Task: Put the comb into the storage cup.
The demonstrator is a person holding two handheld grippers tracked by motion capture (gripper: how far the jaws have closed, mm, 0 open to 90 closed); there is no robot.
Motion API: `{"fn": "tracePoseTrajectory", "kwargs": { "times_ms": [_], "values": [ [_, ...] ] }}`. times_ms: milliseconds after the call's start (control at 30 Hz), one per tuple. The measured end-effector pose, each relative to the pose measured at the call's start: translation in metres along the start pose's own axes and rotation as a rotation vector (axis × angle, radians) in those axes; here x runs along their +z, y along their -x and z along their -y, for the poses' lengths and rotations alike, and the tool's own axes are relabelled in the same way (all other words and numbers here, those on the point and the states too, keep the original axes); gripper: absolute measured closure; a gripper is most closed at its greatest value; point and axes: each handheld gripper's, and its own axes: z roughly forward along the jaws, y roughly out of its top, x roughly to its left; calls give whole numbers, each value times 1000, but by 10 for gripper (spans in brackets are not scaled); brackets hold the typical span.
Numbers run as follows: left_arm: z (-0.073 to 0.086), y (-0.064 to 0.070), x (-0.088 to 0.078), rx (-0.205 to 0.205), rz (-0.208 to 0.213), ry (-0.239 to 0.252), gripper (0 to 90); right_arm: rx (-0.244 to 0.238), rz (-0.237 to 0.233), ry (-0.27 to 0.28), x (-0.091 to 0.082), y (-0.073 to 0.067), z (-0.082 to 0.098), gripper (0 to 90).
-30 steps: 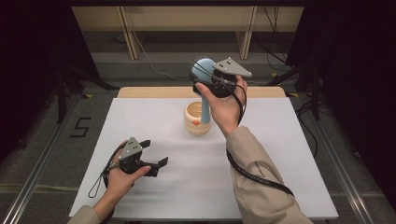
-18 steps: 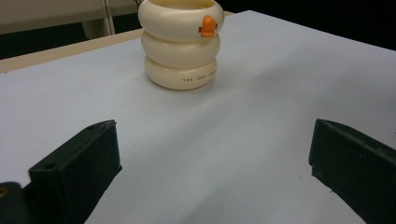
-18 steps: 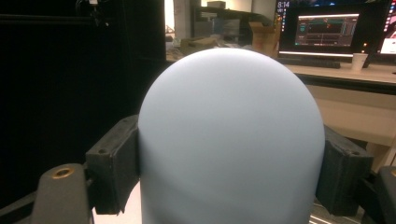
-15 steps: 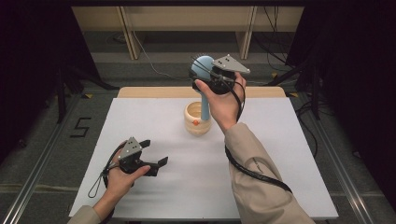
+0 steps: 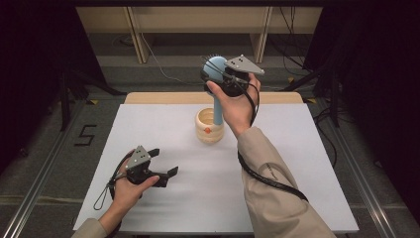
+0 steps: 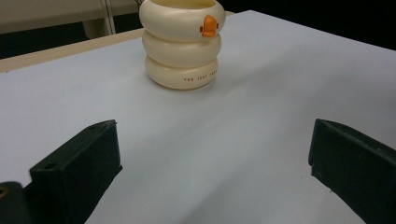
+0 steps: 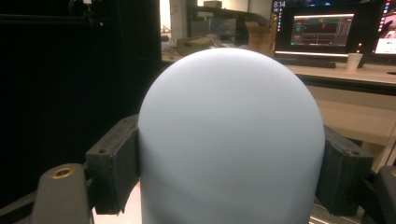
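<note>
Fingers of the right gripper (image 5: 218,75) clamp a blue hairbrush (image 5: 216,94) by its head, above a cream cup (image 5: 208,130). Near left, the left gripper (image 5: 162,162) rests wide open and empty on the white table (image 5: 297,163).

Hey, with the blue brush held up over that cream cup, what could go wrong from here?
1. The right gripper clamps only the rounded head of the blue brush; the smooth dome might slip out.
2. The brush handle hangs at the rim of the cream cup, so a sideways nudge may tip it.
3. The left gripper is open, away from the cup, not steadying it.
</note>
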Motion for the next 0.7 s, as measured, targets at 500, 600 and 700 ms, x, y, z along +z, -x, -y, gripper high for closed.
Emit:
{"fn": "tracePoseTrajectory", "kwargs": {
  "times_ms": [500,600,700],
  "values": [
    [0,0,1,0,2,2,17,-4,2,2,6,0,-2,218],
    [0,0,1,-2,2,3,17,-7,6,0,8,0,-2,217],
    [0,0,1,-2,3,3,17,-11,11,2,9,1,-2,217]
  ]
}}
